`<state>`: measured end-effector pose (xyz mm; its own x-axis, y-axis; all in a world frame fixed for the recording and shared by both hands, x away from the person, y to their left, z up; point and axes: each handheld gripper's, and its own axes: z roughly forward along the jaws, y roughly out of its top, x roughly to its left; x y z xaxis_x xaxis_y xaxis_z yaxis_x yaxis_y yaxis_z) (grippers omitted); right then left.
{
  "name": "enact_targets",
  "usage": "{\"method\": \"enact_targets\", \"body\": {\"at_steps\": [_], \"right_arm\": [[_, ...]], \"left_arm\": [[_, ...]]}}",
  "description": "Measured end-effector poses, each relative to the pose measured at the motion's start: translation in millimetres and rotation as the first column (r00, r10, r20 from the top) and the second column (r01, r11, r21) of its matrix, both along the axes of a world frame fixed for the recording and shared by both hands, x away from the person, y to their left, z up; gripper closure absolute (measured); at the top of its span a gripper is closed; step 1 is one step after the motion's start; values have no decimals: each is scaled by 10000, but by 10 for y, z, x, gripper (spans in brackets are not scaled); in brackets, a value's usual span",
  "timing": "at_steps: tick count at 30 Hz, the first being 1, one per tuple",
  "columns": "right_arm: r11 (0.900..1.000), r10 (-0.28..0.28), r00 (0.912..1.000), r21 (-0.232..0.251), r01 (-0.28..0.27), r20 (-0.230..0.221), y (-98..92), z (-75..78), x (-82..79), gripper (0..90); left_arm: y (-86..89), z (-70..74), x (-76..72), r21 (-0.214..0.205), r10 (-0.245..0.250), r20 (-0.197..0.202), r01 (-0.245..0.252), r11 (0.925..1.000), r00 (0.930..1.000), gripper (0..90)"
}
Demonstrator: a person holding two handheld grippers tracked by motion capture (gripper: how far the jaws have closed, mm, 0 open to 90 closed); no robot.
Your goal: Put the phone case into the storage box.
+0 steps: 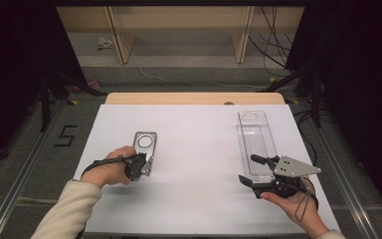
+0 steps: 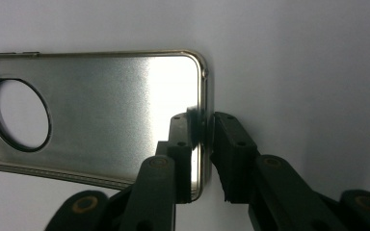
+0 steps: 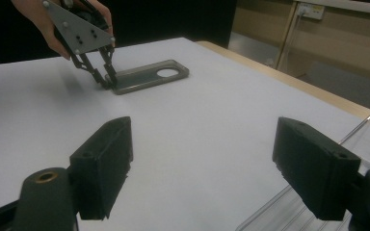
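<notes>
Metal phone case point(image 2: 101, 115): near rim hidden between left gripper point(image 2: 203, 126) pads.

The phone case point(image 2: 101, 106) is shiny silver with a dark-rimmed round hole. The counter point(image 1: 199, 149) is white; the tray point(image 1: 256, 142) is clear; the jaws are black.

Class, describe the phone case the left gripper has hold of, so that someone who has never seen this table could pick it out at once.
Start at the white table top and look to its left half, where the left gripper pinches a short end wall. There lies the phone case, flat, silvery grey, with a big round camera hole. The clear plastic tray on the right is longer and see-through.
</notes>
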<state>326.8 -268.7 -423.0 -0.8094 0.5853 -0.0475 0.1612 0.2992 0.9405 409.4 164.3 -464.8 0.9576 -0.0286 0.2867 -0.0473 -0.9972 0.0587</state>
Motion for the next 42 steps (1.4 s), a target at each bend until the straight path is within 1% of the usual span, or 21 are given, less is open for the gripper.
{"method": "enact_targets", "body": {"at_steps": [4, 9, 11, 17, 23, 33, 36, 37, 39, 42], "right_arm": [[10000, 12, 10000, 4, -12, -2, 1, 0, 0, 229], [10000, 14, 10000, -2, -14, -14, 2, -2, 1, 229], [10000, 22, 10000, -6, -22, -2, 3, -1, 0, 229], [10000, 29, 10000, -6, -29, 6, 3, -1, -1, 229], [10000, 27, 10000, -19, -27, 8, 5, -2, 1, 229], [10000, 29, 10000, -25, -29, 9, 4, -1, -1, 229], [10000, 34, 10000, -32, -34, 18, 5, 0, -1, 229], [10000, 35, 10000, -32, -35, 19, 6, -1, -2, 229], [10000, 32, 10000, -28, -32, 27, 5, 0, -2, 229], [10000, 27, 10000, -30, -27, 20, 5, -1, -1, 229]], "left_arm": [[-7, -1, -3, 60, -7, -87, 8, 10000, 10000, 812], [-9, 0, 12, 45, -12, -158, 13, 10000, 9999, 821], [-19, 3, 20, 154, 22, -212, -19, 9999, 9998, 827], [-29, 0, 22, 186, 17, -121, -15, 9998, 9999, 850], [-19, -1, 14, 91, 119, -112, -118, 9999, 9999, 858], [-8, -7, -18, 19, 84, 74, -84, 10000, 9999, 877], [-8, -8, -33, 25, -8, 209, 7, 10000, 9998, 884], [-12, -10, -44, -99, 13, 351, -9, 10000, 9994, 885], [-19, -17, -62, -210, 67, 395, -58, 9998, 9992, 886], [-31, -15, -77, -289, 13, 464, 0, 9996, 9989, 886]]}}
